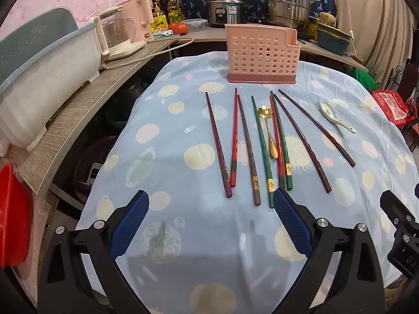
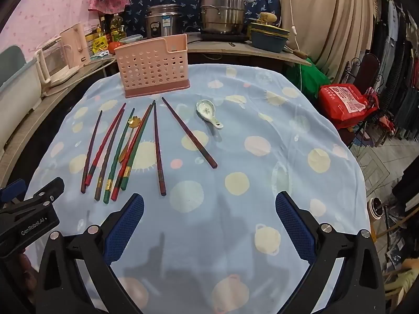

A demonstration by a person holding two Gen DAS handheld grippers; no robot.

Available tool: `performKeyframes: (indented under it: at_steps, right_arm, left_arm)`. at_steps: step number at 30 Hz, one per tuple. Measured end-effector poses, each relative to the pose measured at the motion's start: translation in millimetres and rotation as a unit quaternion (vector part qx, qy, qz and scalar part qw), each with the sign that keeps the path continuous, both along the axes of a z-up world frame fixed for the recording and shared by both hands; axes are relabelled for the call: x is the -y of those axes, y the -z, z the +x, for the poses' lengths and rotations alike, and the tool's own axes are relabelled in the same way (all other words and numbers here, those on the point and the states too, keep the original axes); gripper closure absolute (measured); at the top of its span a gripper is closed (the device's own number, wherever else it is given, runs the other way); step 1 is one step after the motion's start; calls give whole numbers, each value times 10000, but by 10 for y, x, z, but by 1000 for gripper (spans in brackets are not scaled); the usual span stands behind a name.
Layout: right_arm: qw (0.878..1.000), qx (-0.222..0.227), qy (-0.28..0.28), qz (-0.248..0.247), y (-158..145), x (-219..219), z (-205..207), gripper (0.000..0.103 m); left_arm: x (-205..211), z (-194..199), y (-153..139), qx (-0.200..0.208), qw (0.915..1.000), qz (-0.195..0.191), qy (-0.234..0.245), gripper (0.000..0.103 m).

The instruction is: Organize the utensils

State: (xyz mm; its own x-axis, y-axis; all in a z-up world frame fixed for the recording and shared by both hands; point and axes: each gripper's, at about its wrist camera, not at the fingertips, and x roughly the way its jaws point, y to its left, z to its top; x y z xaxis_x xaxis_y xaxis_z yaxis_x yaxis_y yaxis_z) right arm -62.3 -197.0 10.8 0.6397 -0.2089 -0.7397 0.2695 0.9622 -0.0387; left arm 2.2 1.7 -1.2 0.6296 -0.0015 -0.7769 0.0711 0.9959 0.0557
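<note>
Hovering low in both frames, the left gripper [image 1: 210, 201] and right gripper [image 2: 209, 204] are holding jaws released above chopsticks [image 1: 243, 146] lying mid-bench [image 1: 183, 261], pink holder [image 1: 262, 52] standing beyond.

"GenRobot.AI" is showing in white letters on the black body of the left gripper [image 2: 28, 225], just left of the right gripper's near finger. Letters "DA" are showing on the black housing [image 1: 407, 259] at the left gripper's right side, cut off. Red bag [image 2: 345, 102] print is staying illegible.
</note>
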Motion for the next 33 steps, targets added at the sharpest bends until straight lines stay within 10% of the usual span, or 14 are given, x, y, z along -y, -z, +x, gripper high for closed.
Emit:
performKeyframes:
  at_steps: [33]
  right_arm:
    - [9999, 13, -5, 105, 15, -10, 3, 7]
  left_arm:
    - [26, -84, -20, 416, 9991, 93, 54, 10]
